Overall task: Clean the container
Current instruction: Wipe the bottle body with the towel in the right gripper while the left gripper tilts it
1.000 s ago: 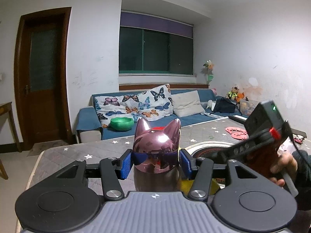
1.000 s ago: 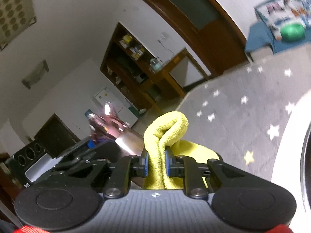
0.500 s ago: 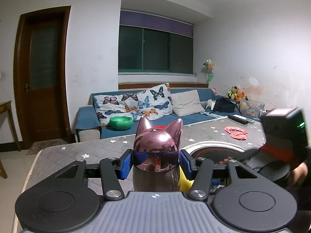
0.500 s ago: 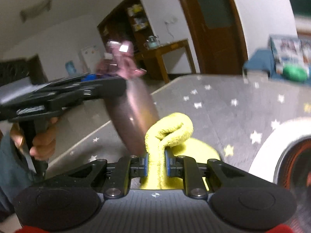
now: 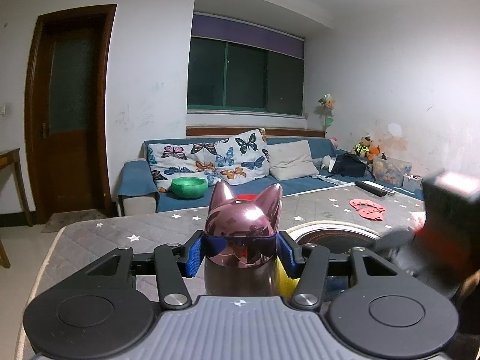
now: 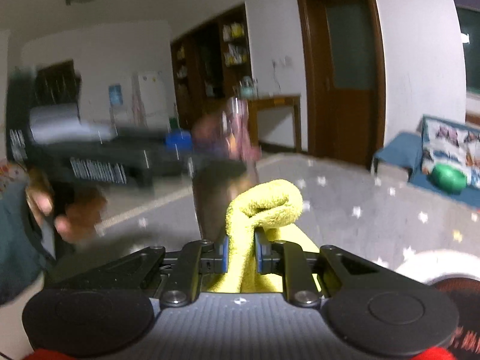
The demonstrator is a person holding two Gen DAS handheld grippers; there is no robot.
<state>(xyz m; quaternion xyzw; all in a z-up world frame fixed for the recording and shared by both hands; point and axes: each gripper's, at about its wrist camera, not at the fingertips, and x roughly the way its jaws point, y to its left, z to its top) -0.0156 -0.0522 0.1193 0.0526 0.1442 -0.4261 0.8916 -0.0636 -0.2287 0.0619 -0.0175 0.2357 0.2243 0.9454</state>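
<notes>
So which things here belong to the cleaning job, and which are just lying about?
In use:
- cat-eared bottle, clamped in left gripper
- yellow cloth, pinched in right gripper

Lying about:
- green bowl
- red item
- butterfly pillows

The glossy pink metal bottle with a cat-eared lid (image 5: pixel 244 225) stands upright; the folded yellow terry cloth (image 6: pixel 264 207) touches its four-o'clock side.

Bright indoor light, fisheye-bent dark corners, left view sharp, right view motion-blurred
</notes>
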